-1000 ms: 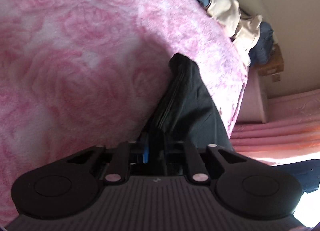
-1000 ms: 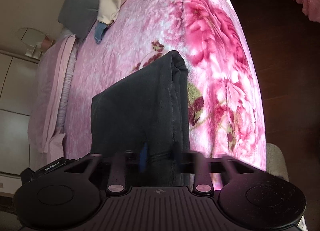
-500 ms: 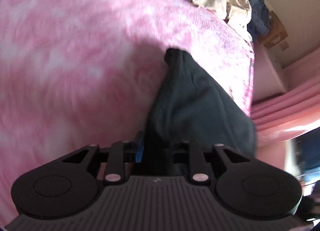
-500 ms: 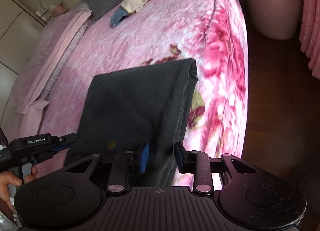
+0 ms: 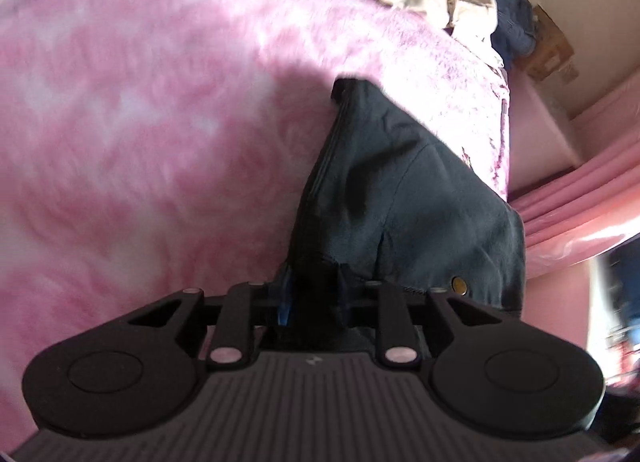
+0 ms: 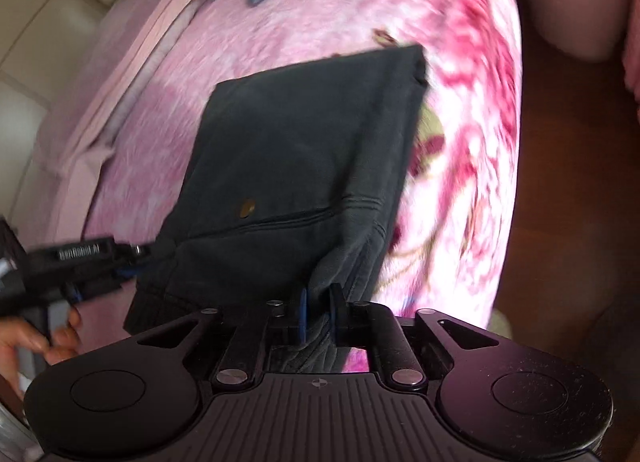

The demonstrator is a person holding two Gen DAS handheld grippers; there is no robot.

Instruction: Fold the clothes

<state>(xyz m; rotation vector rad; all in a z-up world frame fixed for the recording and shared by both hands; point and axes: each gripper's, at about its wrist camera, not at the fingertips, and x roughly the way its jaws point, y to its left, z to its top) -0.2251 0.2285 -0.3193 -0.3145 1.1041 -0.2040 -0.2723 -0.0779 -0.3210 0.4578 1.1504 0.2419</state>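
Trousers (image 6: 304, 150) of dark, soft cotton lie folded on the bed (image 6: 360, 2), a long rectangle whose long axis runs from the waistband away toward the far hem. A brass button (image 6: 245, 209) shines near the waistband. The right gripper (image 6: 318, 316) is closing its fingers on one waistband corner. The left gripper (image 5: 314, 298) closes on the other corner; its side label is blurred, unreadable. The blanket is fluffy pink with roses.

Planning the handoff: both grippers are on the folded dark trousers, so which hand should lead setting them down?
Right, probably. The right gripper is closing on the dark trousers at the bed's open edge; the left gripper, also closing on them, holds the inner corner.
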